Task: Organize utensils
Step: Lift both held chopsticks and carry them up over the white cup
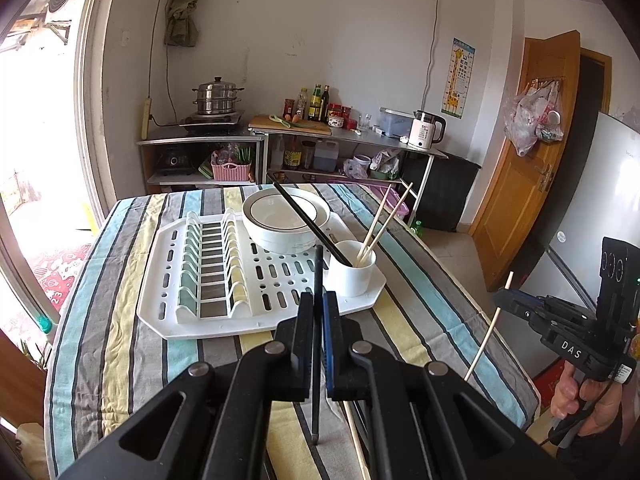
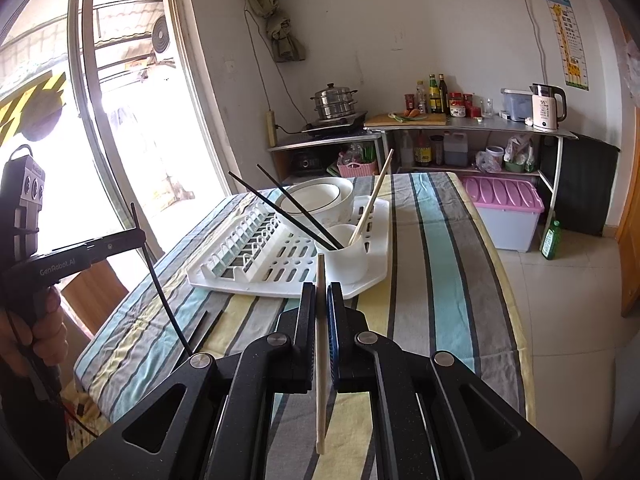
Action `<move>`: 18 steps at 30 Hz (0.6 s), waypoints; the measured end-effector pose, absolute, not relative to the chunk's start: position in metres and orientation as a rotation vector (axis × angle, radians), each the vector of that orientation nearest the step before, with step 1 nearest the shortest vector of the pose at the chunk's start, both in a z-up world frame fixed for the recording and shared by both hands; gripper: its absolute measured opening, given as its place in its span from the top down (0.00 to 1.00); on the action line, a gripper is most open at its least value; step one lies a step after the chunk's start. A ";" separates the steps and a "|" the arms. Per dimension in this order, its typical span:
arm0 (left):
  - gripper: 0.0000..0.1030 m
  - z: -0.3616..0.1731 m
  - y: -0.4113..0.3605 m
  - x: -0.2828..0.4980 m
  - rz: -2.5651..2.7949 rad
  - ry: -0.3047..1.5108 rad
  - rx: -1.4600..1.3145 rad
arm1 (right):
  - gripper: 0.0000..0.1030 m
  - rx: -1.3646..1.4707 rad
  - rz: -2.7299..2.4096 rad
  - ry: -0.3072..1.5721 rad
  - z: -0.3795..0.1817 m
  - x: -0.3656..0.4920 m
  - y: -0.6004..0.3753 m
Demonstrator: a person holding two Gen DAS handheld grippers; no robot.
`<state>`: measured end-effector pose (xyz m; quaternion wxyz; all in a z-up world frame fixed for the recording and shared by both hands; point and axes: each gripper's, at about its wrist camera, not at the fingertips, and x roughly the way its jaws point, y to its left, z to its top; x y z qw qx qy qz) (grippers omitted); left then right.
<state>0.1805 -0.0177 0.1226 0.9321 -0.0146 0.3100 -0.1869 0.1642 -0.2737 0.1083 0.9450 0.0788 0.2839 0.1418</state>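
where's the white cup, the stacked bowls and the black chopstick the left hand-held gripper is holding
white cup (image 1: 352, 278), left wrist view, on its front wall
stacked bowls (image 1: 276, 240), left wrist view, on the outer side of the lower bowl
black chopstick (image 1: 318, 276), left wrist view, on the shaft just above the pads

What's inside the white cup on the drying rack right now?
The white cup on the drying rack holds black chopsticks and light wooden chopsticks, all leaning out over the rim. Their lower ends and the cup's bottom are hidden by its wall.
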 end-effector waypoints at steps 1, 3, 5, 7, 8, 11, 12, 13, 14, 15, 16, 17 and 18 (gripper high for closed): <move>0.95 0.124 -0.018 0.181 -0.383 0.633 -0.030 | 0.95 0.163 0.288 0.576 0.109 0.164 -0.274; 0.95 0.125 -0.019 0.181 -0.384 0.632 -0.029 | 0.95 0.169 0.287 0.572 0.110 0.164 -0.276; 0.95 0.126 -0.020 0.184 -0.387 0.633 -0.029 | 0.95 0.170 0.285 0.567 0.112 0.165 -0.276; 0.95 0.128 -0.023 0.186 -0.389 0.633 -0.028 | 0.95 0.170 0.285 0.561 0.114 0.166 -0.277; 0.95 0.129 -0.024 0.188 -0.391 0.633 -0.026 | 0.95 0.170 0.284 0.559 0.115 0.166 -0.277; 0.95 0.134 -0.028 0.193 -0.396 0.633 -0.022 | 0.95 0.168 0.282 0.552 0.119 0.171 -0.279; 0.95 0.135 -0.029 0.195 -0.396 0.633 -0.021 | 0.95 0.166 0.282 0.549 0.120 0.172 -0.279; 0.95 0.137 -0.031 0.197 -0.396 0.632 -0.017 | 0.95 0.165 0.281 0.547 0.122 0.174 -0.279; 0.95 0.140 -0.033 0.200 -0.397 0.631 -0.015 | 0.95 0.165 0.280 0.544 0.124 0.176 -0.280; 0.95 0.142 -0.035 0.202 -0.399 0.630 -0.014 | 0.95 0.165 0.280 0.540 0.125 0.178 -0.280; 0.95 0.144 -0.037 0.204 -0.402 0.628 -0.014 | 0.95 0.163 0.281 0.535 0.127 0.180 -0.280; 0.95 0.146 -0.039 0.207 -0.405 0.627 -0.015 | 0.95 0.162 0.281 0.529 0.130 0.183 -0.280; 0.95 0.149 -0.040 0.209 -0.410 0.626 -0.018 | 0.95 0.161 0.281 0.525 0.132 0.185 -0.280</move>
